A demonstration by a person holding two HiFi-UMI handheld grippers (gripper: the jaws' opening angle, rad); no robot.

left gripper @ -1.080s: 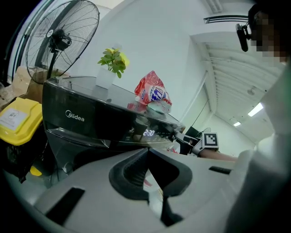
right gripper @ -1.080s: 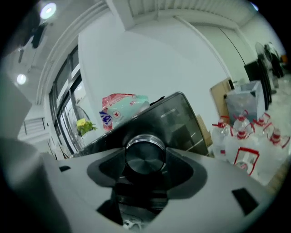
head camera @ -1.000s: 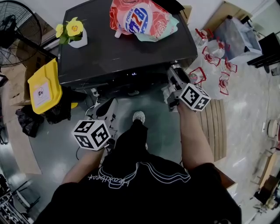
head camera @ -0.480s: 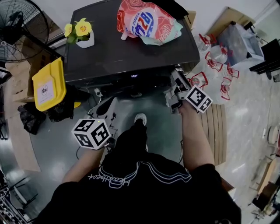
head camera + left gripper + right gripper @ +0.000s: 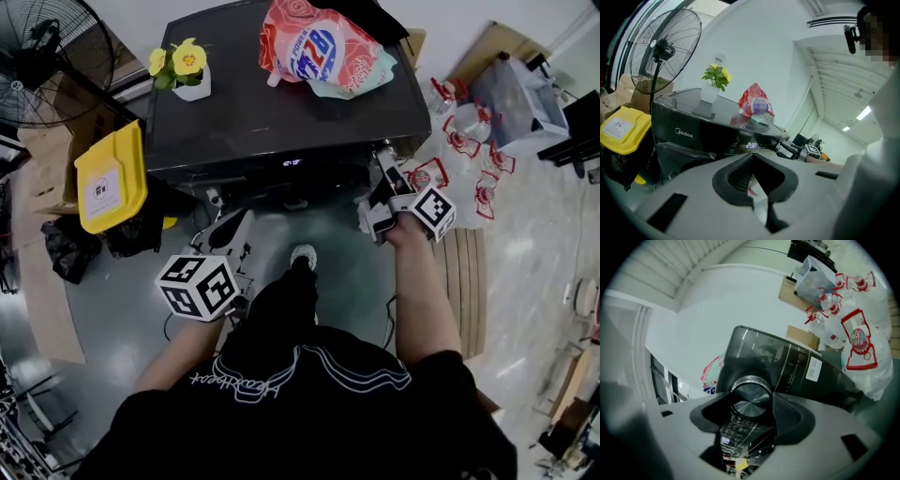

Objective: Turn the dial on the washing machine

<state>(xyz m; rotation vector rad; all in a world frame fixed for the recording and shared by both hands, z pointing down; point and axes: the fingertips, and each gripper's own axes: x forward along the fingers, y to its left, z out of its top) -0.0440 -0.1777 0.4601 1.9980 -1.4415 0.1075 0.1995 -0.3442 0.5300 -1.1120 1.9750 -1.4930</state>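
Of the washing machine (image 5: 281, 112) the head view shows only the top, so the dial (image 5: 751, 401) on its front is hidden there, and the tips of the right gripper (image 5: 386, 164) are lost in the dark under that top's edge. In the right gripper view the jaws cover the dial's sides, and the panel print below it is too blurred to read. The head view's left edge cuts off the fan (image 5: 42, 56)

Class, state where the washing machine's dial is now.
In the right gripper view, the dial sits centre-frame, clamped by the right gripper on the front panel of the washing machine.
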